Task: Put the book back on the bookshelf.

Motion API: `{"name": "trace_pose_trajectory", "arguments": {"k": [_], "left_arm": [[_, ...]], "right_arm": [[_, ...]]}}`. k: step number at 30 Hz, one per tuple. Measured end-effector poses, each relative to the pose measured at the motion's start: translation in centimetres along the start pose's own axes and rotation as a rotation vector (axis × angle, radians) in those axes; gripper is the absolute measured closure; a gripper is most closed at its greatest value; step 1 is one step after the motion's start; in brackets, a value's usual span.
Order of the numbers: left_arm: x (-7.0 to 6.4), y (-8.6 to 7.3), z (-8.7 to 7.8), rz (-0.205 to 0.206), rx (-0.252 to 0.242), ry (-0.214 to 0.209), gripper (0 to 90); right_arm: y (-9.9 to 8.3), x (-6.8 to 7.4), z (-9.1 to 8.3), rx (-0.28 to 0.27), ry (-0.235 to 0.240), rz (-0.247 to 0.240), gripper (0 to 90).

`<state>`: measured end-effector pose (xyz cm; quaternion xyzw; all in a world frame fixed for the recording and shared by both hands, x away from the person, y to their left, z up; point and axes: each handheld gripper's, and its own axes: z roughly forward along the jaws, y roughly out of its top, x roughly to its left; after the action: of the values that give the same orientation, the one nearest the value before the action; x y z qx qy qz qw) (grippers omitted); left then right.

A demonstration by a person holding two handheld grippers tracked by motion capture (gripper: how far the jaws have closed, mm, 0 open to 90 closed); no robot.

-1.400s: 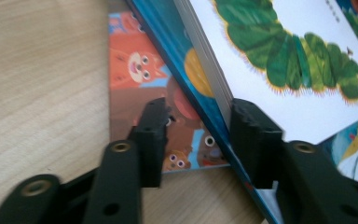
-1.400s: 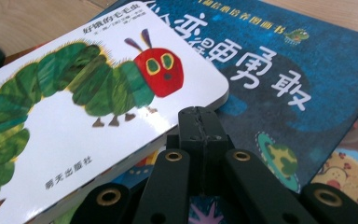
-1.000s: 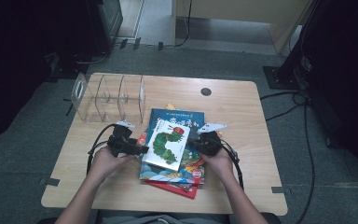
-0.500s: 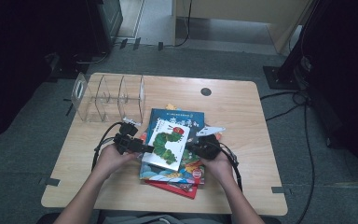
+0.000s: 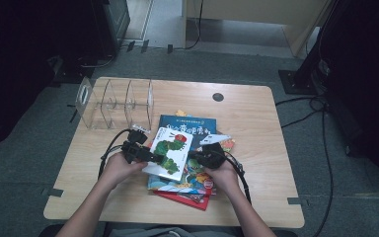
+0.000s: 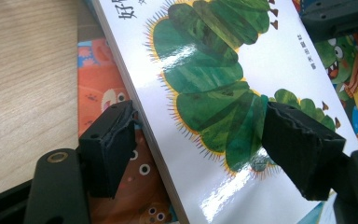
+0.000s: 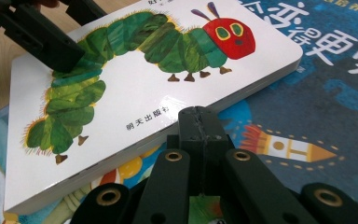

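Observation:
A white caterpillar board book (image 5: 170, 148) (image 6: 205, 70) (image 7: 144, 84) lies tilted on top of a stack of picture books at the middle of the table. My left gripper (image 5: 149, 156) (image 6: 196, 112) is closed on its left edge, one jaw on the glossy cover and the other under the edge. From the opposite side, my right gripper (image 5: 194, 157) (image 7: 198, 116) is shut with nothing in it, its tip against the book's right edge. The top jaw of the left gripper (image 7: 51, 44) shows pressed on the cover in the right gripper view.
Under it lie a blue book (image 5: 192, 126) (image 7: 335, 60), an orange book (image 6: 98, 79) and a red book (image 5: 187, 197) at the bottom. A clear acrylic divider rack (image 5: 118, 103) stands at the back left. The wooden table (image 5: 256, 113) has a small black hole (image 5: 218, 97).
Both grippers have moved inward towards the caterpillar book, the left from the left and the right from the right. The book has hardly shifted.

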<state>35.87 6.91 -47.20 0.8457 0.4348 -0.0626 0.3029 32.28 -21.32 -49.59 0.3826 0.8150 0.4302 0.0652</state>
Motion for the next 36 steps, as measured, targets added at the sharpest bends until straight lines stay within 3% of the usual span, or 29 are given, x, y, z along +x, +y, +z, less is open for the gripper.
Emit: {"name": "trace_pose_trajectory", "arguments": {"k": [5,8,11,15,21,25,27,30,34,36], "left_arm": [[0.1,-0.1,0.0,-0.015,-0.008,-0.001,28.6],[-0.1,0.1,0.0,-0.014,0.003,0.017,26.9],[0.2,0.3,0.0,-0.043,-0.002,0.027,27.4],[0.8,0.7,-0.5,-0.091,0.026,0.022,34.9],[0.7,1.2,-1.5,-0.1,0.092,0.042,40.8],[1.0,1.4,-3.3,-0.129,0.04,-0.009,45.0],[0.7,1.7,-4.0,-0.118,0.043,-0.014,47.0],[-0.1,2.2,-4.7,-0.093,0.059,0.014,47.7],[-0.1,2.5,-5.4,-0.113,0.056,-0.011,51.5],[-0.3,2.5,-5.4,-0.113,0.067,0.002,52.2]], "right_arm": [[0.0,0.6,-0.2,0.038,0.045,-0.008,90.0],[0.0,0.8,-0.1,0.037,0.043,-0.014,90.0],[-0.1,0.8,0.1,0.027,0.058,0.0,90.0],[-0.1,1.2,0.4,0.016,0.044,0.012,90.0],[0.1,1.5,0.8,0.008,0.048,0.001,90.0],[0.1,1.6,0.8,0.014,0.05,-0.001,90.0],[0.2,1.5,0.9,0.014,0.058,0.005,90.0],[0.3,1.6,1.0,0.012,0.056,0.003,90.0],[0.3,1.5,1.0,0.016,0.067,0.023,90.0],[0.3,1.5,1.1,0.015,0.074,0.029,90.0]]}}
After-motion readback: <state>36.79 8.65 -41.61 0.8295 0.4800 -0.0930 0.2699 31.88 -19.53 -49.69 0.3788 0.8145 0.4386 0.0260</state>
